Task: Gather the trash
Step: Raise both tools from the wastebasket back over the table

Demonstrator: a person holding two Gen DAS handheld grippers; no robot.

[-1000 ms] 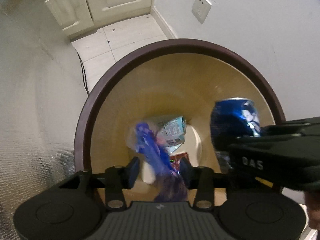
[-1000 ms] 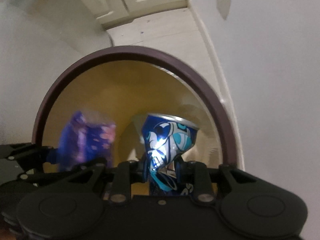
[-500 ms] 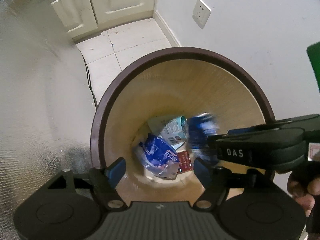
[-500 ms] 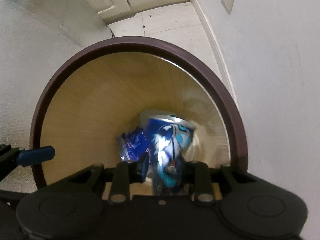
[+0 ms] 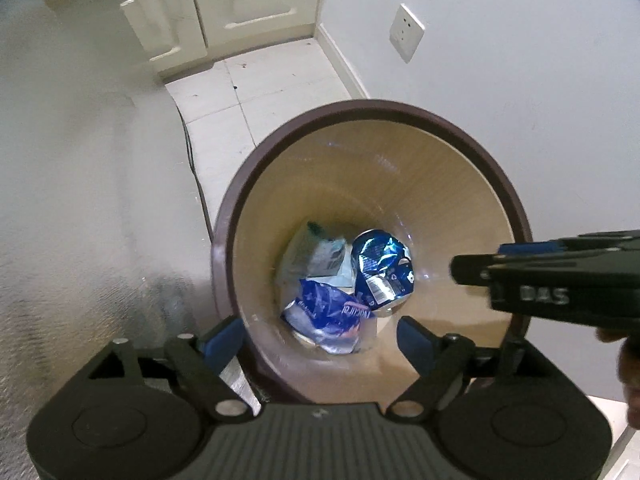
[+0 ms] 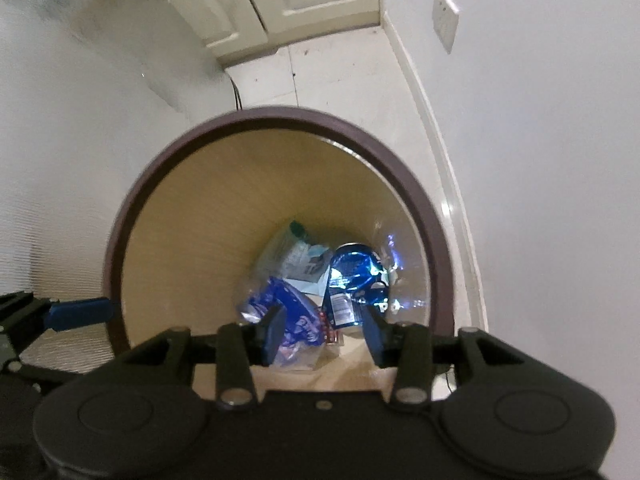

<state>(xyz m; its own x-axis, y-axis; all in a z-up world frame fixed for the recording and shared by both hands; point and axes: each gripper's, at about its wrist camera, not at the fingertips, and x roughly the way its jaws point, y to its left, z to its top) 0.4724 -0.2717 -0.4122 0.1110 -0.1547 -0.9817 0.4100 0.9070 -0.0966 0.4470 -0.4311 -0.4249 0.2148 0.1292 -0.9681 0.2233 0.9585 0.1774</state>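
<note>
A round waste bin with a dark brown rim (image 5: 304, 128) (image 6: 192, 132) and pale wood inside stands below both grippers. At its bottom lie a crushed blue can (image 5: 382, 272) (image 6: 354, 276), a blue snack wrapper (image 5: 328, 312) (image 6: 296, 308) and a pale crumpled packet (image 5: 316, 252) (image 6: 300, 256). My left gripper (image 5: 320, 336) hovers above the bin's near rim, its jaws opening wide with nothing between them. My right gripper (image 6: 322, 332) hangs over the bin too, jaws opening and empty; it also shows as a black body at the right of the left wrist view (image 5: 560, 280).
The bin stands on white floor tiles (image 5: 256, 80) between a white wall with a socket (image 5: 406, 32) on the right and a textured silvery surface (image 5: 60, 240) on the left. Cream cabinet doors (image 5: 224, 4) close the far end. A dark cable (image 5: 192, 152) runs along the floor.
The left gripper let go of the blue wrapper and the right gripper let go of the can; both dropped to the bin's bottom. Both grippers opened and rose away from the bin.
</note>
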